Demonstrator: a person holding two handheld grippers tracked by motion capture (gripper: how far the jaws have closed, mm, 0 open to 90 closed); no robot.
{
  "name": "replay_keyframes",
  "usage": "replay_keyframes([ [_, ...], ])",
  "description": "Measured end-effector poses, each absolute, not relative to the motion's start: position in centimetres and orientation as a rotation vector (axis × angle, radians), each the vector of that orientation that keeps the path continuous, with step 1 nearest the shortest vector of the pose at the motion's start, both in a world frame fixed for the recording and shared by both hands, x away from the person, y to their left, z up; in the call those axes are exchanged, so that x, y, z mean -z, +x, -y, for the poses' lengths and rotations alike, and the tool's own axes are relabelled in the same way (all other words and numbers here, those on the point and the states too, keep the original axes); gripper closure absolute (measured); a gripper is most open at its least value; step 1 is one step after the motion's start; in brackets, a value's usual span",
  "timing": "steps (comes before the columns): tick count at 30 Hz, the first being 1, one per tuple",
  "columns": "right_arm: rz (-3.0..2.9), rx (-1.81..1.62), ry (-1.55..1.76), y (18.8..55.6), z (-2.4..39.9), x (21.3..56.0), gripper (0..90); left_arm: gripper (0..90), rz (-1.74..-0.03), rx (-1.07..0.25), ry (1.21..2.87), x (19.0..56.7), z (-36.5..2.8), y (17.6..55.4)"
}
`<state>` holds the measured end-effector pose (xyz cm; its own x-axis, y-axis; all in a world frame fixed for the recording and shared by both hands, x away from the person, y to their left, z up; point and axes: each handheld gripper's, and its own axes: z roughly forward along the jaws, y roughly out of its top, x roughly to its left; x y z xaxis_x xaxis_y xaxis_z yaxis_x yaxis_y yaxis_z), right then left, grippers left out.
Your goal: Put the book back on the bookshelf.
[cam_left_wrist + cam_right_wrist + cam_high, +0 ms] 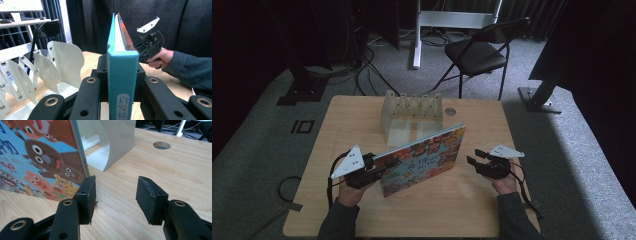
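Right now I am holding the picture book [424,160] upright on its lower edge, near the middle of the worktop [472,210], with my left gripper [371,167] clamped on the spine end. In the left gripper view the teal spine [122,80] is sitting squarely between my two black jaws, pressed from both sides, and the pages are running away from me toward the twelve o'clock side of that view. Behind the book, toward twelve o'clock on the worktop, the white slotted rack [412,112] is standing with its dividers upright, apart from the book; I am judging it to be where the book is meant to go.

Moving across to three o'clock, my right gripper [479,161] is hovering just beside the free end of the book, jaws parted and gripping nothing. In the right gripper view the colourful cover [37,157] is sitting just outside my left-hand jaw, not between the pads [150,200], and bare wood is showing in the gap.

So I am in the carrying step, book lifted on edge but not yet slotted. Next I am needing to steady the free end with the right gripper, line the book up with a gap between two dividers, and ease it in without knocking the rack.
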<state>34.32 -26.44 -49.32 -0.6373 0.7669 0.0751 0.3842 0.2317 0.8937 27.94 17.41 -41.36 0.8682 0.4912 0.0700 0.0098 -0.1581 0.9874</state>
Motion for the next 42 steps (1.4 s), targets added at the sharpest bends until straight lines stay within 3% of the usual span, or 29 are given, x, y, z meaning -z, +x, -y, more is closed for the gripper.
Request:
replay_keyframes([
  [42, -2.160, -1.166, 1.122, 35.4, 26.8, 52.5, 48.8, 73.6, -0.373, -0.386, 1.640, 42.0, -16.0, 28.2],
])
